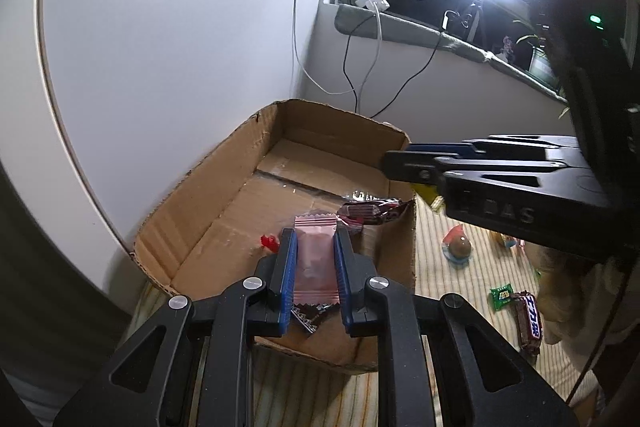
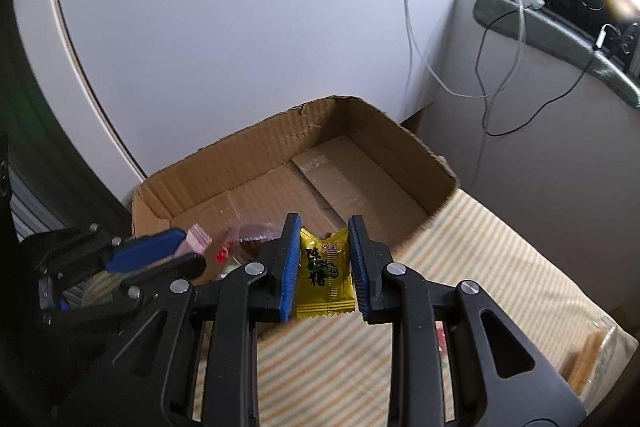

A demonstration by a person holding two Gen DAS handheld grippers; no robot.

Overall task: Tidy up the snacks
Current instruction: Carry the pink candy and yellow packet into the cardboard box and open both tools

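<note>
Cardboard box [image 1: 224,211] sits at the left against a white wall, open-topped, with only a red candy [image 1: 269,242] and a dark foil wrapper [image 1: 370,211] at its near end; most of its floor is bare. Left tool [image 1: 315,263] hangs over that near end, clamped on a pink sachet [image 1: 314,251]. Right tool [image 2: 325,263] grips a yellow candy packet [image 2: 326,269] just above the box's near rim. On the striped cloth [image 1: 460,291] to the right lie an egg-shaped sweet [image 1: 459,247], a green packet [image 1: 501,295] and a chocolate bar [image 1: 530,321], so I judge sorting barely begun. Low box walls leave easy room to drop.
</note>
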